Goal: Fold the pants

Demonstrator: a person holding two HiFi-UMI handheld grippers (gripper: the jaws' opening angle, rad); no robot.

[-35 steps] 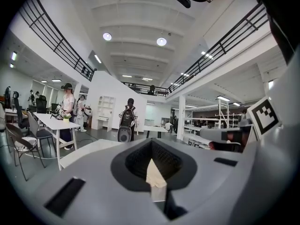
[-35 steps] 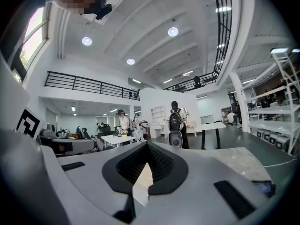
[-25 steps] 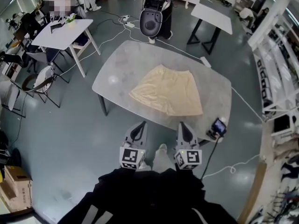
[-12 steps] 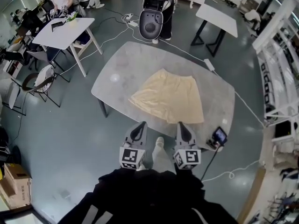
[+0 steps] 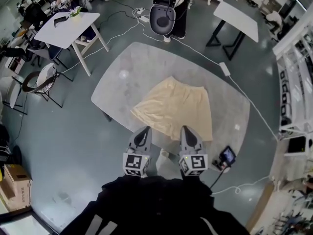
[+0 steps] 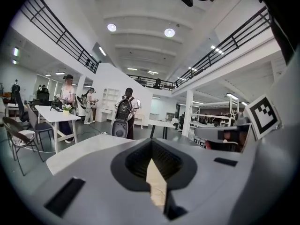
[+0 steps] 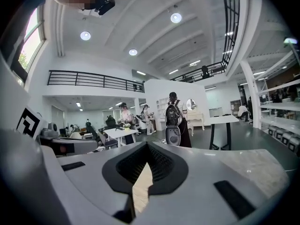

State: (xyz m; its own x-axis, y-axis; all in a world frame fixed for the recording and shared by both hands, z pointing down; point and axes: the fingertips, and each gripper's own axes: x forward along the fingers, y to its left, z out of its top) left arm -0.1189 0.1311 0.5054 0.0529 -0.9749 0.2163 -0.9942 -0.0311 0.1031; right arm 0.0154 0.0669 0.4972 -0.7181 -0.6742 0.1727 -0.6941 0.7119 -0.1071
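We see the pants spread flat at mid-frame on the grey table, their near hem just above our two tools. The left gripper and right gripper sit side by side at lower centre, by the table's near edge. Both have their jaws pressed together and grip nothing. Through the notch in each pair we glimpse only a sliver of cream cloth beyond. A cardboard box at the lower left edge is cut off, and we cannot see into it. A small screen stands at the table's lower right corner, too small to read. Our dark clothing hides the floor along the bottom.
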